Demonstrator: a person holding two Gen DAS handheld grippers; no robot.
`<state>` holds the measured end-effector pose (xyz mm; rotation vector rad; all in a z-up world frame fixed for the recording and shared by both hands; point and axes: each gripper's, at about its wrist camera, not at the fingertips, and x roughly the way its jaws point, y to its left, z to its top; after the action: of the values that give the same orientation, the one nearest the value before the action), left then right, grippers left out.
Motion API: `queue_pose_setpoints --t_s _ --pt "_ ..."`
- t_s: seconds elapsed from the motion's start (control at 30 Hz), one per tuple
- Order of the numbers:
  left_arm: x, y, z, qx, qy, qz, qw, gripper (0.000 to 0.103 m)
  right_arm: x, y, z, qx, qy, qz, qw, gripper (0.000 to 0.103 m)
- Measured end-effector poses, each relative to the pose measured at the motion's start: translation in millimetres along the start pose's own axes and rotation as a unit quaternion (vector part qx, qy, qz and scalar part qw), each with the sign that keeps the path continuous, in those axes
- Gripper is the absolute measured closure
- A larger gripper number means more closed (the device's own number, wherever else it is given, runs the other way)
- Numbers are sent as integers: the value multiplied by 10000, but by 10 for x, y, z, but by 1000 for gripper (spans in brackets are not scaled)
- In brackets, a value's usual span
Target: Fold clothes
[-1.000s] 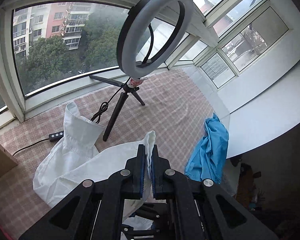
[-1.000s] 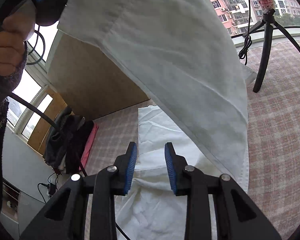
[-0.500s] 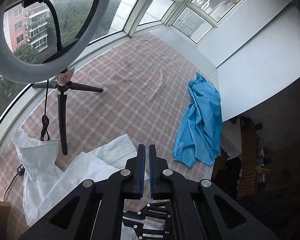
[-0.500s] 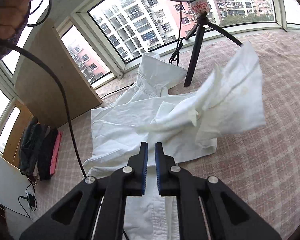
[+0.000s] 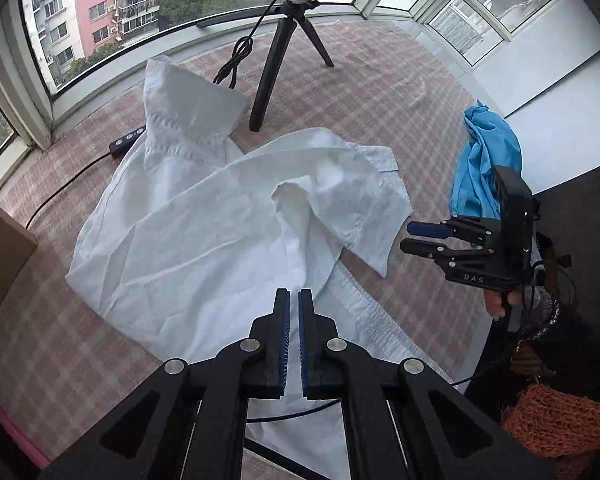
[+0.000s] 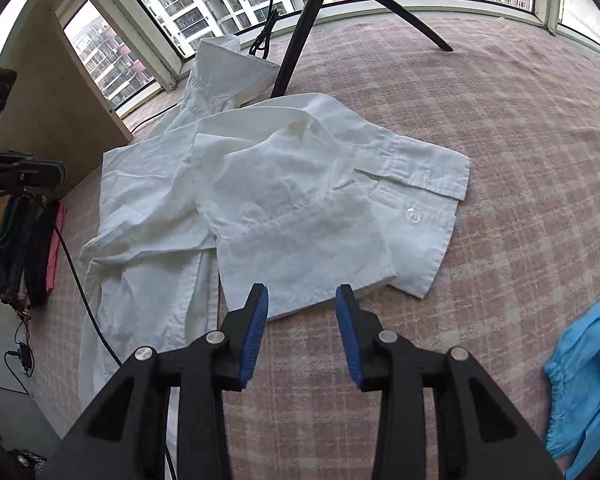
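Note:
A white shirt (image 5: 204,232) lies crumpled on the pink checked cover (image 5: 380,92), one sleeve (image 6: 320,216) folded across its body with the buttoned cuff to the right. My left gripper (image 5: 293,300) hovers over the shirt's near edge, shut with nothing between its blue pads. My right gripper (image 6: 302,300) hangs just short of the sleeve's near hem; its jaws are opening and nothing is between them. The right gripper (image 5: 414,236) also shows in the left wrist view, to the right of the sleeve.
A black tripod (image 5: 276,60) with a cable stands behind the shirt, its inline switch (image 5: 126,142) on the cover. A blue garment (image 5: 484,168) lies at the right edge. A wooden board (image 6: 52,104) leans at left, dark and pink clothes (image 6: 32,248) below it.
The lifted sleeve has dropped from the right gripper and now lies flat across the shirt. The right jaws have spread apart. The left gripper has sunk towards the shirt, still shut.

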<state>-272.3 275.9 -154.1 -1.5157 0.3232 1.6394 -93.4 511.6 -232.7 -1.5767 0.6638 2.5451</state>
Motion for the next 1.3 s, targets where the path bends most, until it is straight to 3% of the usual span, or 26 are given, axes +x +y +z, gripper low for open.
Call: queue_pose_setpoints --t_s 0.1,0.2,0.5,0.53,0.57,0.73,0.83,0.9,0.93,0.97,1.0,1.1,1.2,1.27,1.3 --pt "180 143 -311 -292 -18 -31 9996 101 -73 -249 166 355 -190 -187 9990 67" --pt "265 199 -462 -470 -116 -205 9986 101 -84 -464 240 653 -86 -136 9977 64" --pt "499 184 -505 -552 77 -143 9983 101 157 -302 226 -204 277 -192 9992 62" --pt "518 187 -506 -550 114 -133 9983 101 157 -273 224 -315 312 -156 9989 72" --pt "537 187 -508 -539 148 -113 9984 101 150 -249 230 -408 364 -123 9984 100" --pt "631 192 -552 -511 315 -109 9981 101 -176 -209 480 -1040 306 -312 9936 101" --pt "631 172 -592 -511 380 -192 9978 101 -361 -304 816 -1332 30 -904 9870 101" --pt "544 108 -591 -475 299 -227 9982 101 -306 -428 1040 -1508 59 -1643 9748 95" --pt "461 60 -567 -417 191 -266 9986 101 -270 -488 1142 -1586 100 -1967 9675 83" --pt "377 13 -544 -358 83 -305 9989 101 -218 -536 1209 -1624 188 -2144 9630 76" --pt "294 -31 -516 -295 -32 -329 9990 100 -213 -566 1244 -1599 141 -2262 9607 75" --pt "171 -62 -341 -184 -284 -199 9992 97 -317 -626 1195 -1375 53 -1801 9740 74" --pt "289 -59 -164 -77 -236 -154 9996 97 -334 -564 987 -1147 92 -1343 9842 70" --pt "436 -79 -101 91 -92 -11 9999 97 -321 -479 784 -1119 95 -1132 9872 55" --pt "527 -76 -99 93 7 55 9999 97 -316 -444 683 -1100 84 -1056 9883 53"
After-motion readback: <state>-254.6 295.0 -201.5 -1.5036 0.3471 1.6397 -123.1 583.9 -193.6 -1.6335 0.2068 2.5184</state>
